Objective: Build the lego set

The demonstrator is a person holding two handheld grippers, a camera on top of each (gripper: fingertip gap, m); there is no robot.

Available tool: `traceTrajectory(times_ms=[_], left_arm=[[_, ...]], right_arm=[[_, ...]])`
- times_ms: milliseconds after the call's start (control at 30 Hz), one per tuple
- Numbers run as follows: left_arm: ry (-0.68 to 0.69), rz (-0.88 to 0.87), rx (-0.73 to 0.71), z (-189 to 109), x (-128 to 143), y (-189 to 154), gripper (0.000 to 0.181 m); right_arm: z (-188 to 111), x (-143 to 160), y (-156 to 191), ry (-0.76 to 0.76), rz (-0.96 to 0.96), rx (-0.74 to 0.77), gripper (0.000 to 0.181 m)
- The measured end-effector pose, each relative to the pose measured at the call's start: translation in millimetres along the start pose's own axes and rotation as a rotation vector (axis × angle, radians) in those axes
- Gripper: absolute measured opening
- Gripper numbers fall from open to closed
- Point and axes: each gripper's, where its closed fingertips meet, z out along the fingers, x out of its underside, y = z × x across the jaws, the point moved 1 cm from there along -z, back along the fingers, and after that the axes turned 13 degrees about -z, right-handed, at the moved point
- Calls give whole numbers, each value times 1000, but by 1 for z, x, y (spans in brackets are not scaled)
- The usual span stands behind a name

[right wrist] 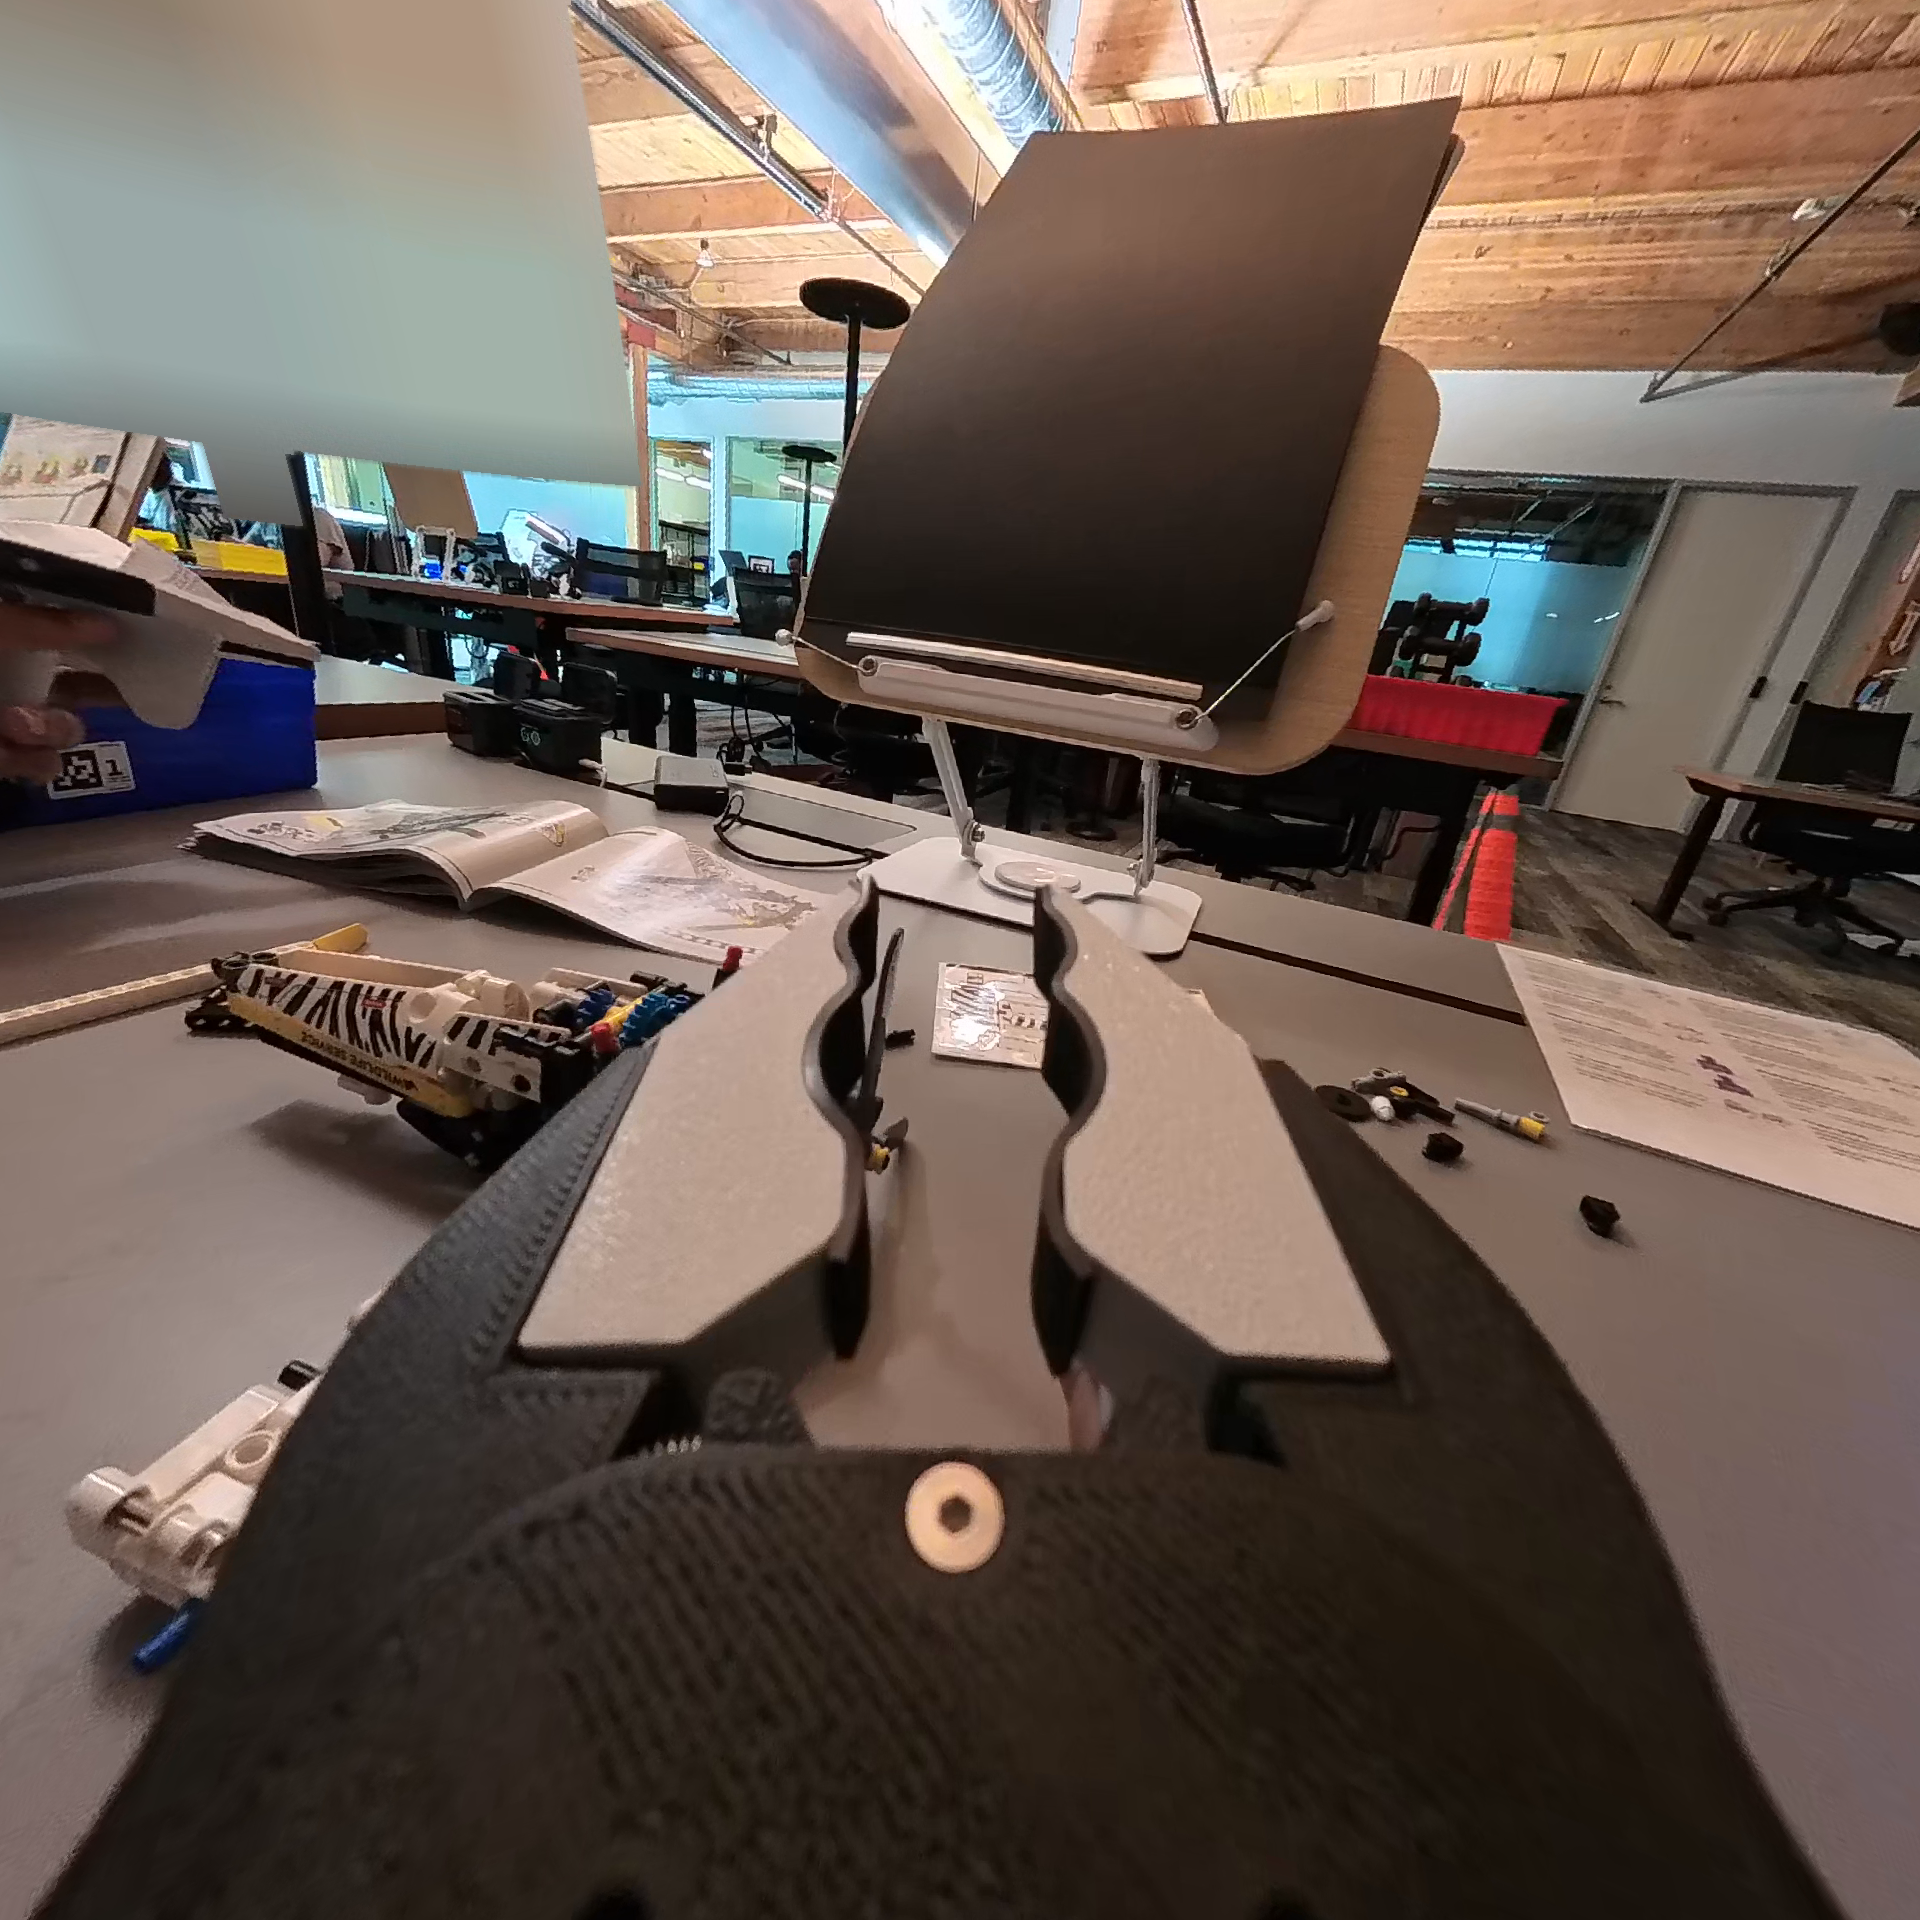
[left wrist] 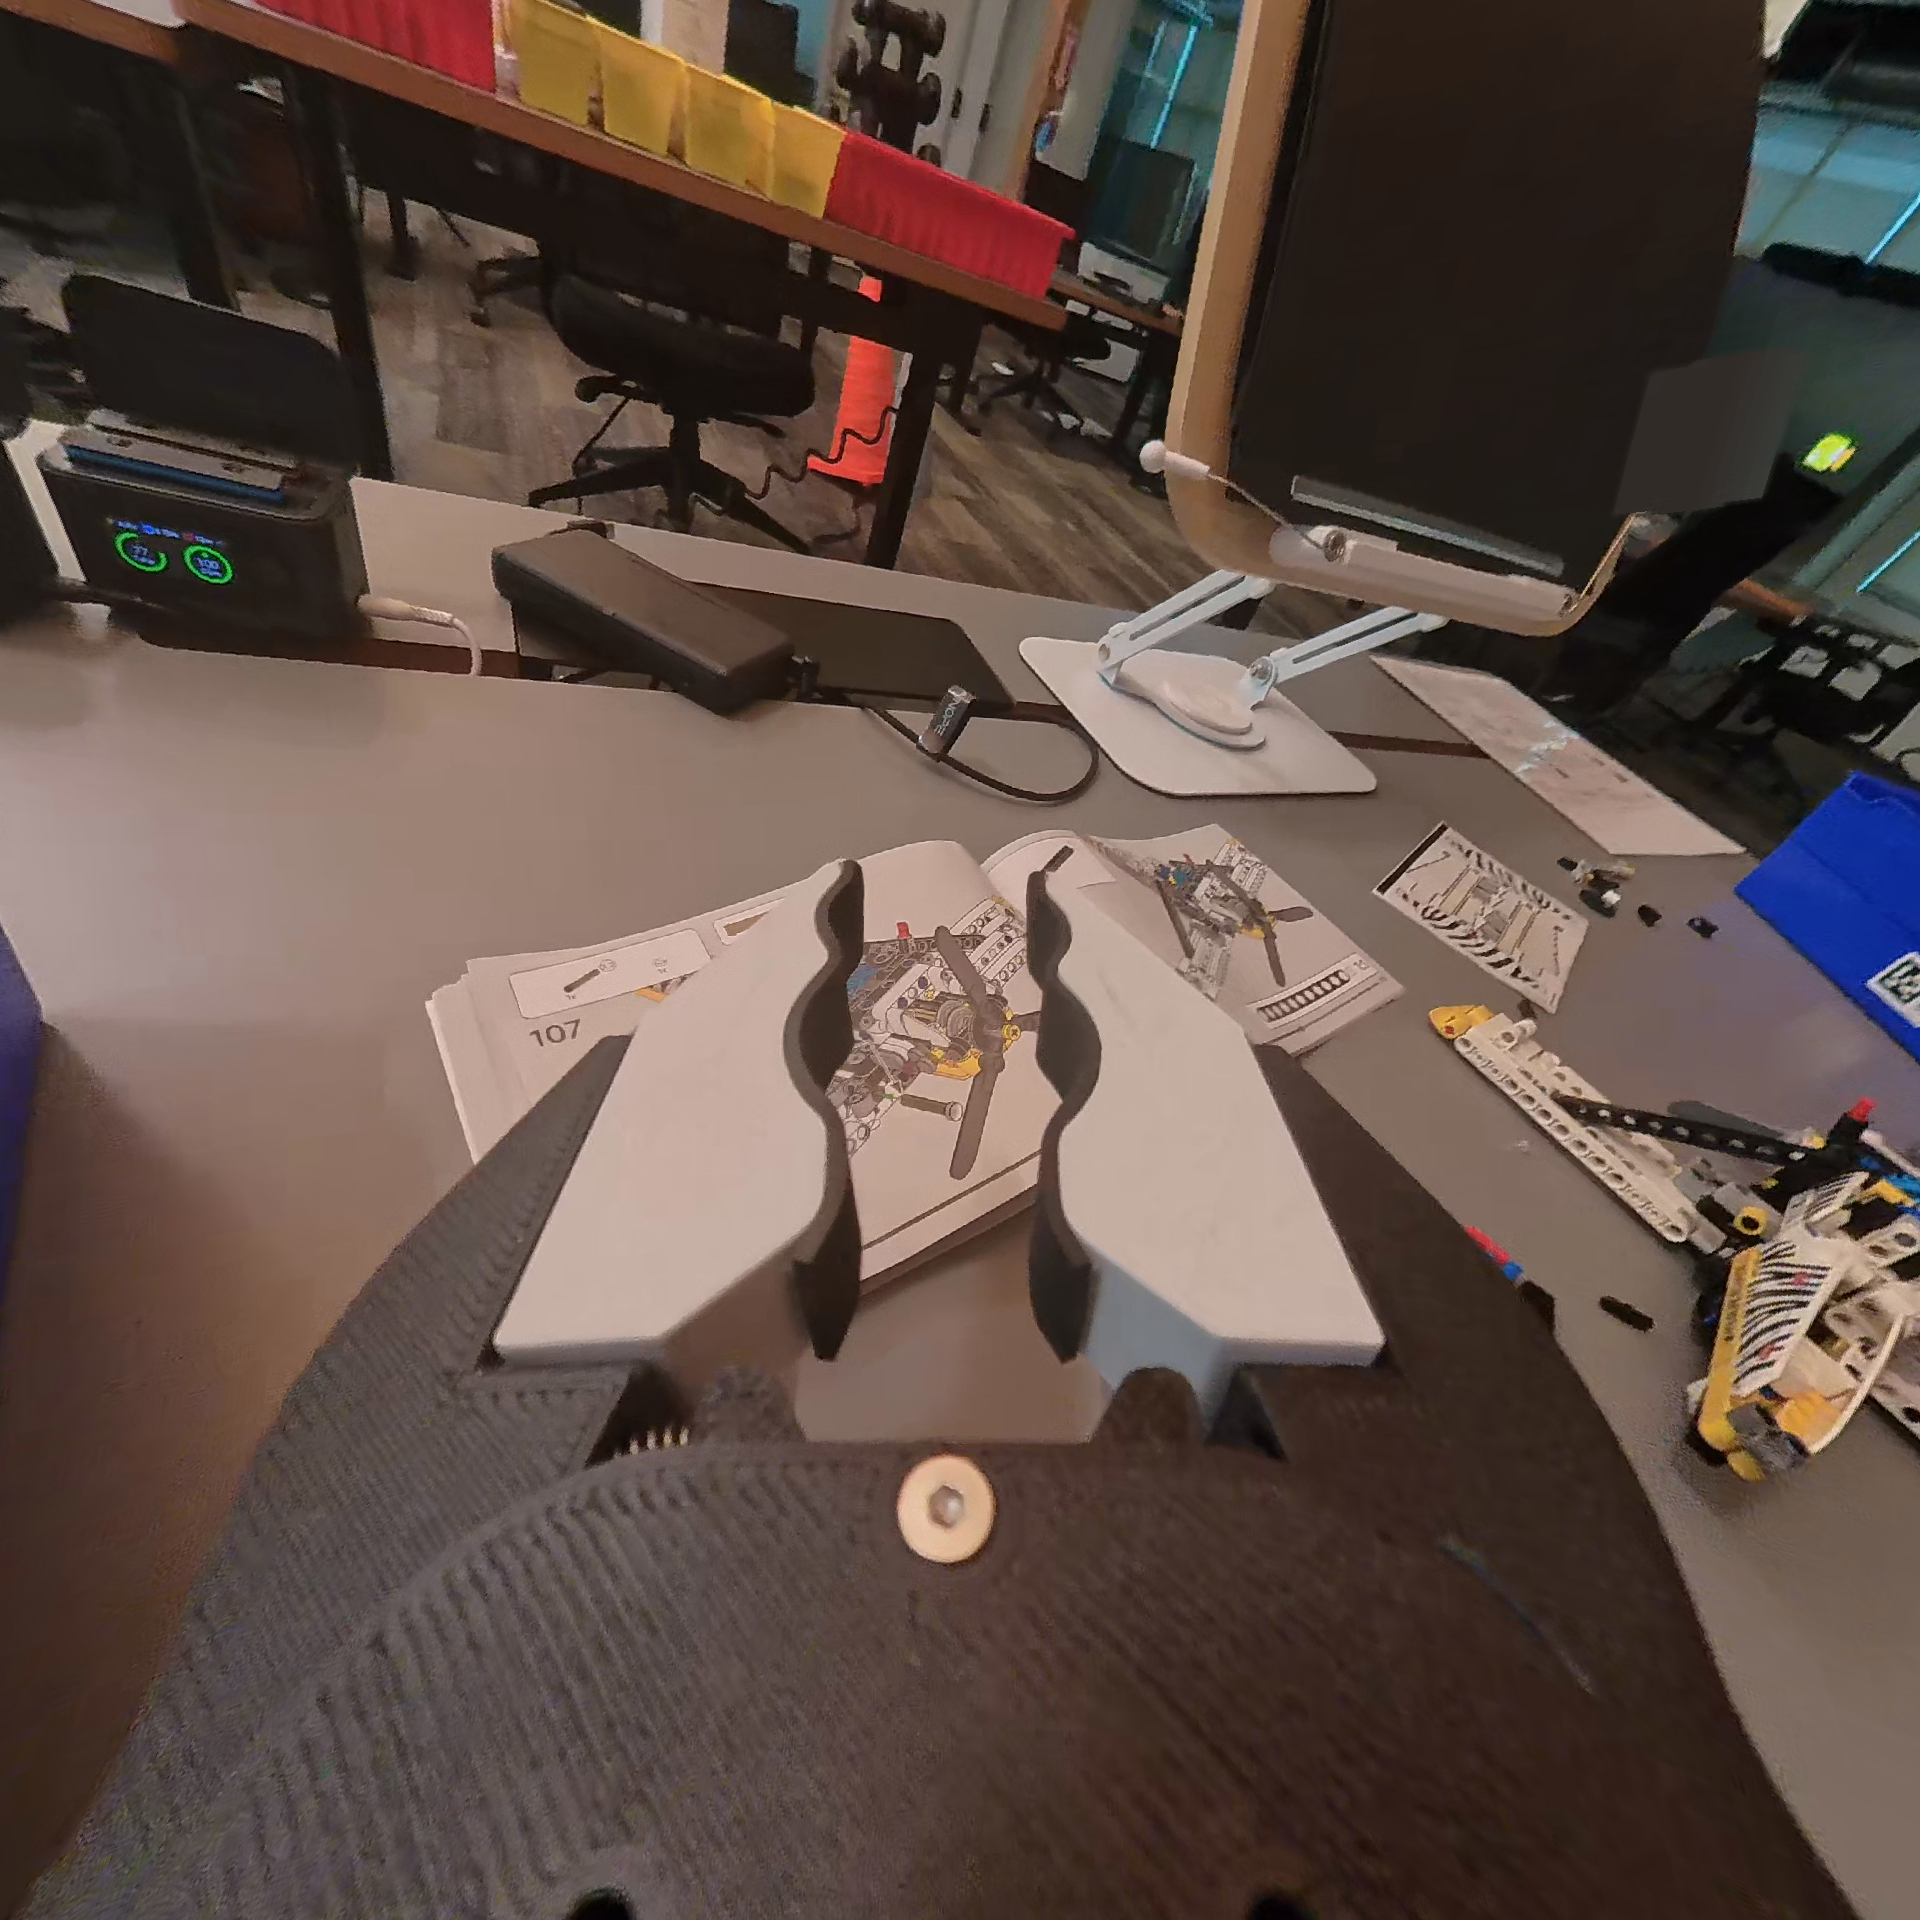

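Spreading grey, the table (left wrist: 260, 831) seemingly fronts an office.

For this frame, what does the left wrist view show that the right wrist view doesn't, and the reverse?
Only the left wrist view: the left gripper, jaws open and empty, over the open instruction booklet, with red and yellow bins behind.

Only the right wrist view: the right gripper, jaws open, a black propeller piece between them, and the wooden ceiling.

Both: booklet, zebra-striped lego model, sticker sheet, stand, blue bin, loose small parts.
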Motion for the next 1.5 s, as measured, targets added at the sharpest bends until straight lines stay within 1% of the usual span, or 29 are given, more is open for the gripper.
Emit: traceTrajectory(times_ms=[167, 400, 900, 1300, 1500], left_arm=[[-11, 57, -7, 0, -1, -5, 29], [-31, 34, 15, -3, -5, -8, 29], [-19, 54, 15, 0, -2, -12, 29], [10, 61, 28, 2, 4, -14, 28], [47, 67, 28, 7, 13, -14, 27]], right_arm=[[0, 0, 0, 1, -5, -1, 27], [1, 1, 1, 7, -13, -4, 27], [2, 1, 1, 9, -22, -7, 27], [1, -2, 2, -14, -35, -4, 26], [-1, -4, 1, -29, -47, 8, 25]])
